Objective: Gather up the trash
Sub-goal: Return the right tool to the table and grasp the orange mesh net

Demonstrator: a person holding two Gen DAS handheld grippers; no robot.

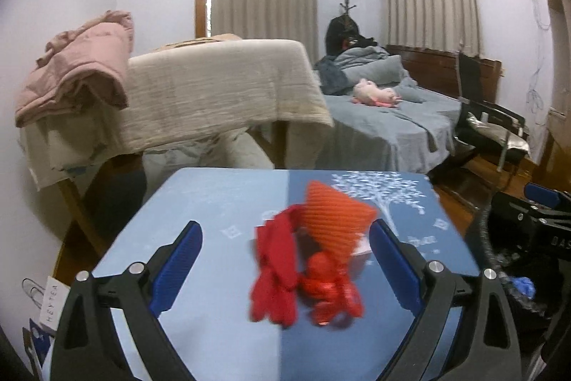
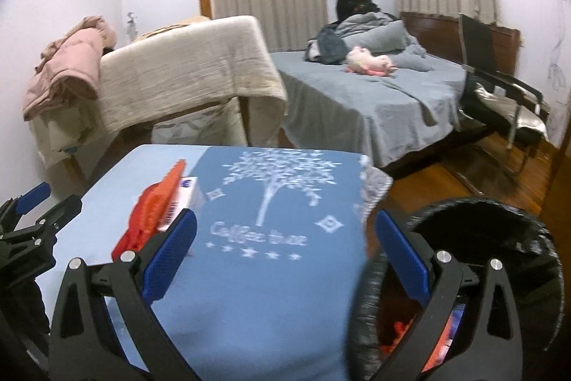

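Grey bed [image 2: 357, 102], pink plush toy [image 2: 371, 63], black chair [image 2: 499, 84]

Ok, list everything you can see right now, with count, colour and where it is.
trash pile: one heap, red and orange, on the table between the left fingers
small box: one, white, beside the pile
table: one, blue cloth with white tree print
bin: one, black-lined, right of table, red scraps inside
bed: one, grey
plush toy: one, pink, on bed
chair: one, black
left gripper: open
right gripper: open
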